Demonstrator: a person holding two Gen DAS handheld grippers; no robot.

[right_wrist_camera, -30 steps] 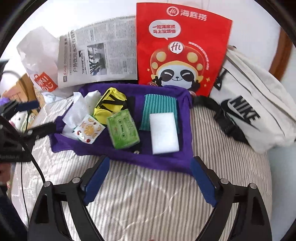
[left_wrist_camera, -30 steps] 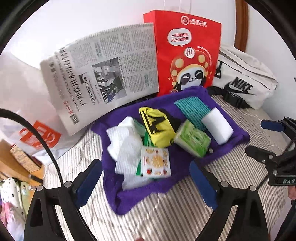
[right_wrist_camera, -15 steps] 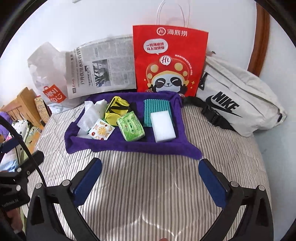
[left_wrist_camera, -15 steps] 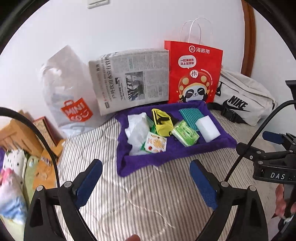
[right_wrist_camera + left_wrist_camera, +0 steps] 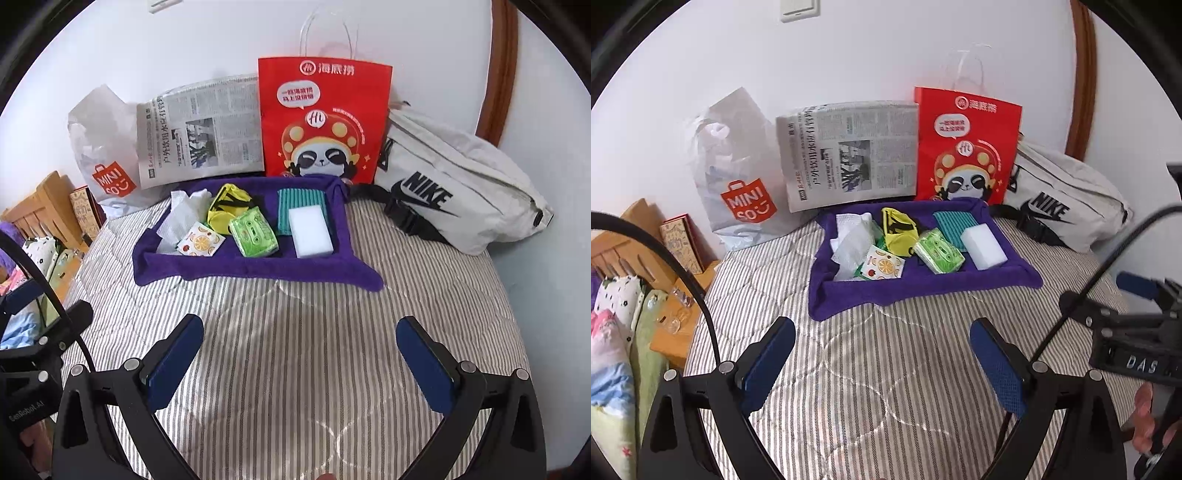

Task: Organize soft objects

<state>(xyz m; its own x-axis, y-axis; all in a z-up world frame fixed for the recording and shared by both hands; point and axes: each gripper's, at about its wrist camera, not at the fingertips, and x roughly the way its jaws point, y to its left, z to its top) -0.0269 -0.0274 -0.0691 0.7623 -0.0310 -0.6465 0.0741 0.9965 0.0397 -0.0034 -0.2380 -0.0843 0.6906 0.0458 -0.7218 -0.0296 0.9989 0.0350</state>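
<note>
A purple towel (image 5: 923, 291) (image 5: 258, 269) lies on the striped mattress with soft items on it: crumpled white tissue (image 5: 851, 240) (image 5: 181, 218), a fruit-print packet (image 5: 882, 264) (image 5: 199, 242), a yellow pouch (image 5: 899, 230) (image 5: 227, 206), a green tissue pack (image 5: 938, 253) (image 5: 253, 232), a teal cloth (image 5: 953, 221) (image 5: 301, 203) and a white sponge (image 5: 984, 247) (image 5: 308, 230). My left gripper (image 5: 882, 362) hangs open over bare mattress, short of the towel. My right gripper (image 5: 299, 362) also stands wide open and empty, well back from the towel.
Against the wall stand a Miniso plastic bag (image 5: 738, 184), a newspaper (image 5: 849, 155), a red panda paper bag (image 5: 967, 147) and a white Nike waist bag (image 5: 1063, 199). A wooden bedside unit (image 5: 635, 236) and bedding (image 5: 613, 332) sit at the left.
Both grippers have drawn back from the towel, so it looks smaller and more mattress shows. The right jaws have spread wider. The items on the towel have not moved.
</note>
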